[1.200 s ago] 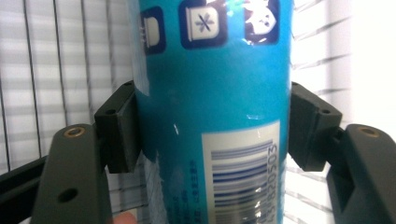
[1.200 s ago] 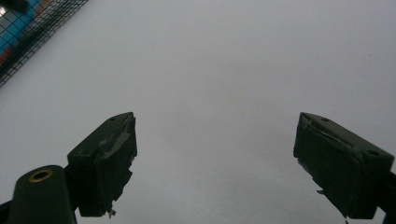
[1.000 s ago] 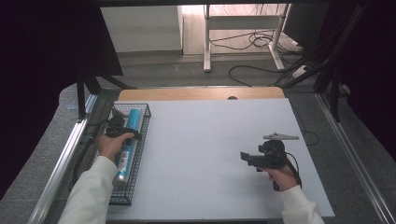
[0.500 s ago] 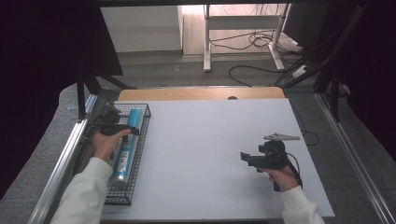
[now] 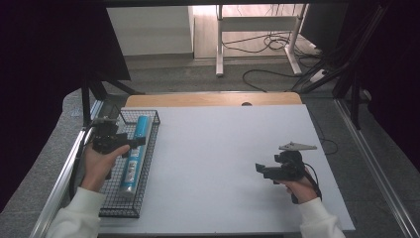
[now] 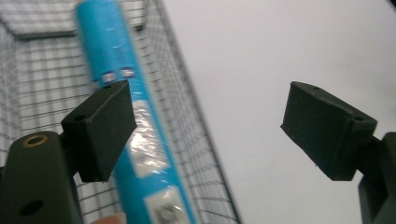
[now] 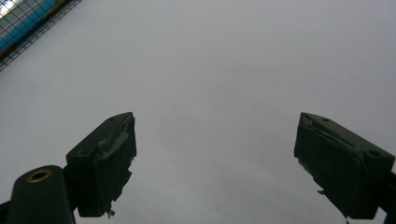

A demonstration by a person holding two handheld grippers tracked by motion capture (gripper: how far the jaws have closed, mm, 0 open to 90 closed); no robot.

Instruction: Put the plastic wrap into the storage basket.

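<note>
Now the left hand-held gripper [image 5: 141,141] has just been opening, jaws wide with nothing between them; tube [image 5: 134,151] lies in the basket [image 5: 148,163] just below it. Right hand-held gripper [image 5: 259,168] gapes empty over the tabletop [image 5: 218,148]. Lift straight clear of the wire rim.

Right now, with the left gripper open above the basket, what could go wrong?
1. The blue tube lies along the right wall of the wire basket; the left gripper, whose jaws have just been opening with nothing held, hovers close over it and could catch the tube or the rim.
2. The basket sits near the table edge on the left, so a bump may push it off.
</note>
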